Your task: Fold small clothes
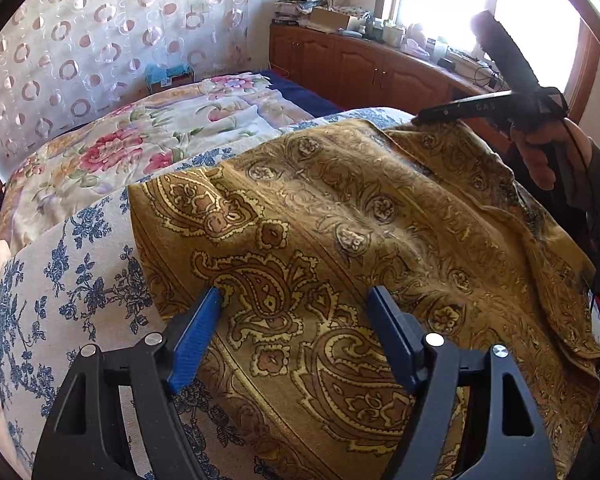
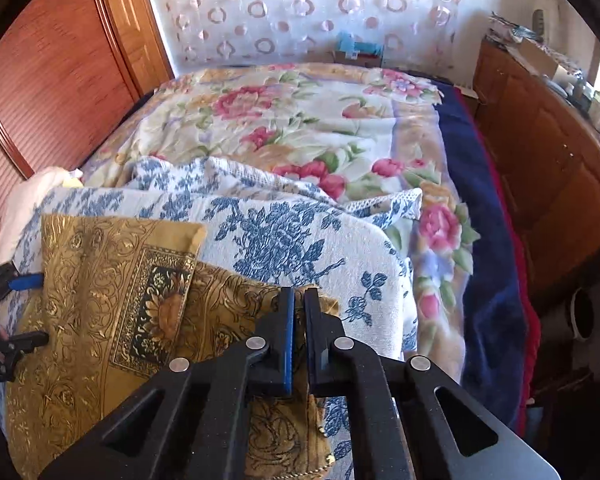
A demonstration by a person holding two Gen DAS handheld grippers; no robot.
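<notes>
Golden paisley cloth (image 1: 340, 216) (on a blue-flowered towel (image 2: 300, 232)) pinched by right gripper (image 2: 299, 300).

paisley cloth (image 1: 340, 216) on a floral towel (image 1: 72, 280), quilt (image 1: 140, 140) behind, cabinet (image 1: 364, 68) beyond

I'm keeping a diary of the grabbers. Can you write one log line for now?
left gripper: open over gold paisley cloth | right gripper: shut on cloth edge
</notes>
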